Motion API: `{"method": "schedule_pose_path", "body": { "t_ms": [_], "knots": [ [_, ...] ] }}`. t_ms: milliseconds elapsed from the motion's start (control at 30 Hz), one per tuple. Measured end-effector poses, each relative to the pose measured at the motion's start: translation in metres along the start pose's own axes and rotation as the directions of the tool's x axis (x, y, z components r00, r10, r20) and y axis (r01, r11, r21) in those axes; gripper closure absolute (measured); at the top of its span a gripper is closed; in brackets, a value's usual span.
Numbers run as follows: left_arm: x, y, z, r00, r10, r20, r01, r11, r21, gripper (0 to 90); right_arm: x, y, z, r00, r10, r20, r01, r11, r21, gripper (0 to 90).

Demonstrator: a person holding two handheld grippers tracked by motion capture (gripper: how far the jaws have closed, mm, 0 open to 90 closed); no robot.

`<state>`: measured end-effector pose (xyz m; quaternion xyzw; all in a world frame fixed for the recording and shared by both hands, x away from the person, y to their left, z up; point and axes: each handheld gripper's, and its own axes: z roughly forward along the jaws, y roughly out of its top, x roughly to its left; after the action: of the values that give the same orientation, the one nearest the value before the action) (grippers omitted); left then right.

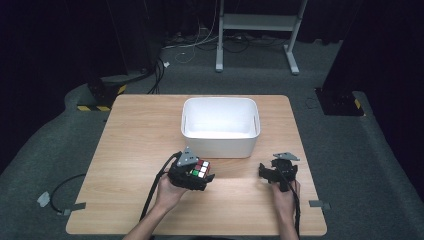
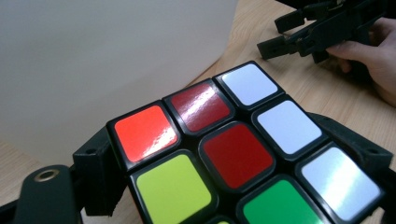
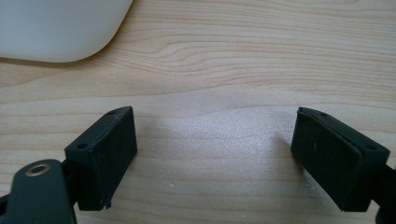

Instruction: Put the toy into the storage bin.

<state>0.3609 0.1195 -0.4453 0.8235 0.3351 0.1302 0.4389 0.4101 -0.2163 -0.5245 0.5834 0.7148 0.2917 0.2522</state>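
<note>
Left hand-held gripper [image 1: 200, 172] grips closed; right hand-held gripper [image 1: 267, 172] gapes wide.

A bin [image 1: 220, 127] is set mid-table [image 1: 135, 135], with a cube [image 1: 200, 168] just before its left front and the right gripper [image 1: 267, 173] rightward.

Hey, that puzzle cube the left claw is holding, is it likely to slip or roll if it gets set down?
The puzzle cube looks rigid, so the left claw probably won't deform it. Its glossy stickers catch glare, so it may be somewhat slippery. With flat faces, it should sit still on the table rather than roll.
</note>
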Motion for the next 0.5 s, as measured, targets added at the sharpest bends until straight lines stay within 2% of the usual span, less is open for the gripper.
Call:
{"method": "schedule_pose_path", "body": {
  "t_ms": [500],
  "knots": [
    [0.011,0.020,-0.013,0.9991,-0.023,0.037,0.024,0.9993,-0.027,15.5,0.000,0.000,0.000,1.0000,0.001,0.000,-0.001,1.000,0.000,14.1]
  ]
}}
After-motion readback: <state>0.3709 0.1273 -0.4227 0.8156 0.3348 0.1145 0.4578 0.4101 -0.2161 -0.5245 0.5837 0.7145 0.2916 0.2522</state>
